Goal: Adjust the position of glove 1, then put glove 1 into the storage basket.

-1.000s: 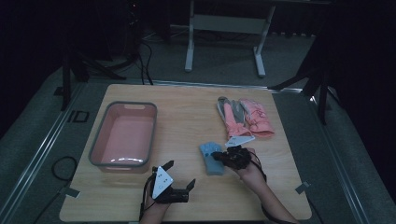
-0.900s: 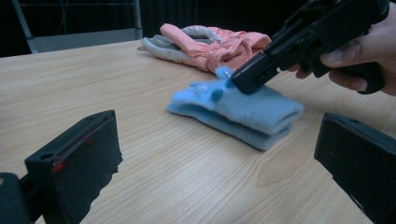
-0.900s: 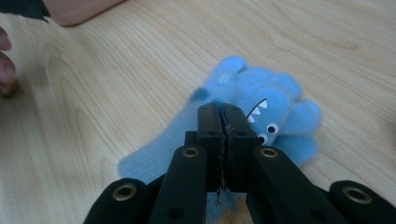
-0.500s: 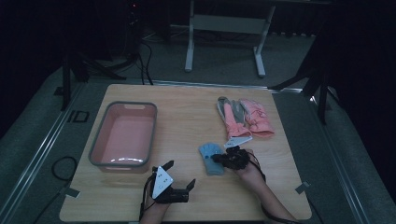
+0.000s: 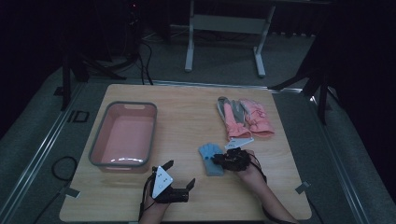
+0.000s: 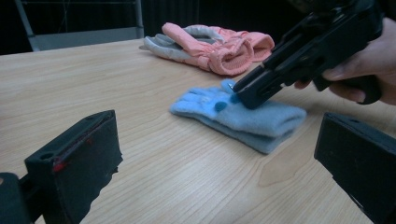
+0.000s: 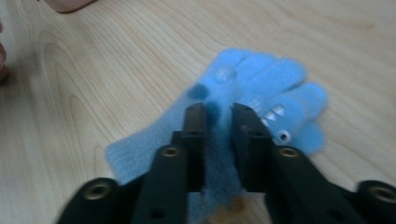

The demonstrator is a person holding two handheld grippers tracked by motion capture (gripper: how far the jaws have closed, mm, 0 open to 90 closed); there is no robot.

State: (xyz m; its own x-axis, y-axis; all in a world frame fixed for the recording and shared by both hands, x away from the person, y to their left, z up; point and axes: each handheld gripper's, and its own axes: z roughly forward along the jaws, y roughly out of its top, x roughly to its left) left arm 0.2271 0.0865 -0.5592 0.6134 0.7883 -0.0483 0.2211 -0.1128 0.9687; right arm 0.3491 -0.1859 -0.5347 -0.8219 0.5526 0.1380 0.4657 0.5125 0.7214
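Flat on table, blue glove [image 7: 243, 107], right hand-held gripper [image 7: 218, 114] pinching its middle fabric

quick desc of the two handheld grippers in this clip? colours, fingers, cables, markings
Both are black pistol-grip tools. The left gripper carries a pale three-cornered plate with dark dots, a thin black cable trails from it, and its blocky black fingers show red flecks. The right gripper has narrower black fingers with brass-ringed screw holes. Forearms are bare.
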